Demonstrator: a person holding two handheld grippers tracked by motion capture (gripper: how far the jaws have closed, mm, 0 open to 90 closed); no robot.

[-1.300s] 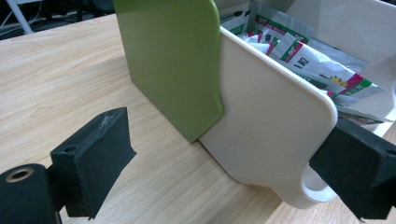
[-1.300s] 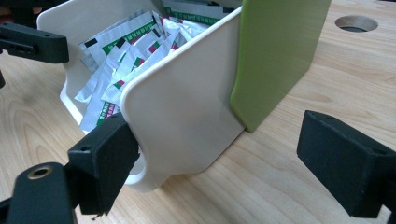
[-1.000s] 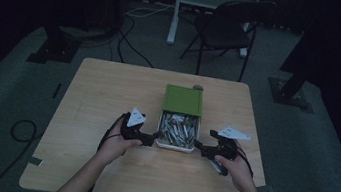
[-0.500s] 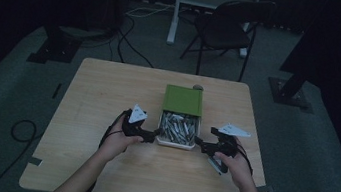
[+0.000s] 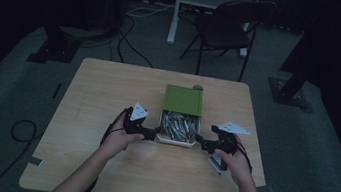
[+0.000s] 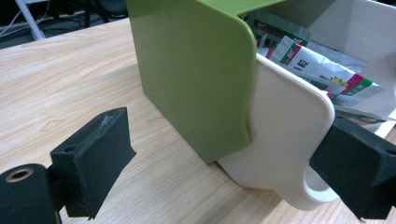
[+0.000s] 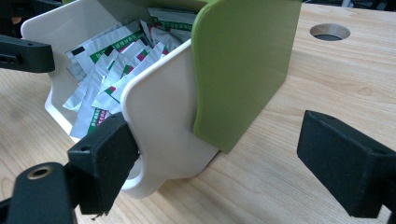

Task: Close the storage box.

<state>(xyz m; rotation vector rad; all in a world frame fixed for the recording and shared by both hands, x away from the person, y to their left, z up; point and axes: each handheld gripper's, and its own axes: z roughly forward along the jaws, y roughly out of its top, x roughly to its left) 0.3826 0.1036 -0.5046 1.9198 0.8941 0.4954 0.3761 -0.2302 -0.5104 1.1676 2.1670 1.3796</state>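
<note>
1. Two grippers flank the box (image 5: 178, 127), which sits mid-table (image 5: 108, 92), its green lid (image 5: 183, 100) slid back over the far half. The left gripper (image 5: 153, 134) and right gripper (image 5: 200, 143) each stand with jaws wide, empty, around a near corner.
2. One jaw of each is at or touching the white wall near the finger hole (image 6: 317, 183); a lopsided squeeze could skew or slide the box.
3. Gripping the thin wall alone may let it slip or tip, spilling sachets (image 7: 109, 70).
4. A nudge against the lid could close it or knock it off its track.
</note>
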